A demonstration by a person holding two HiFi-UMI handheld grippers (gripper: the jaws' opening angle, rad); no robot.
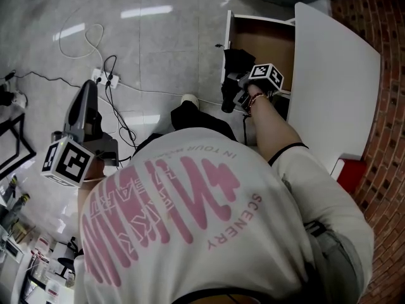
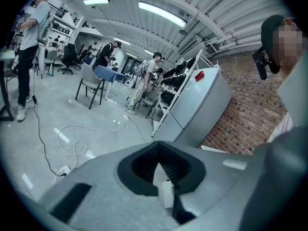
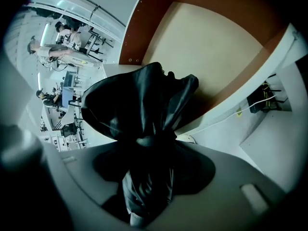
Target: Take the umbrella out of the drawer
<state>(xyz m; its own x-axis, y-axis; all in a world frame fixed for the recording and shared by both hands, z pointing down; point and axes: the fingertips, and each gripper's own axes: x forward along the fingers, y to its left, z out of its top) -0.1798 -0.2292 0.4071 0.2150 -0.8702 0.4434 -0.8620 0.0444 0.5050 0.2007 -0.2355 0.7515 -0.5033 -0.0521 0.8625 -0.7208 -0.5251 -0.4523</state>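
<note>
Right gripper is clamped on the black folded umbrella – the jaws press on it from both sides and loose fabric bunches out past the tips. Behind it is the open drawer, with a tan bottom and brown side wall. Blurry people far left – cabling in a recess at right.

Glossy grey floor, red brick wall
</note>
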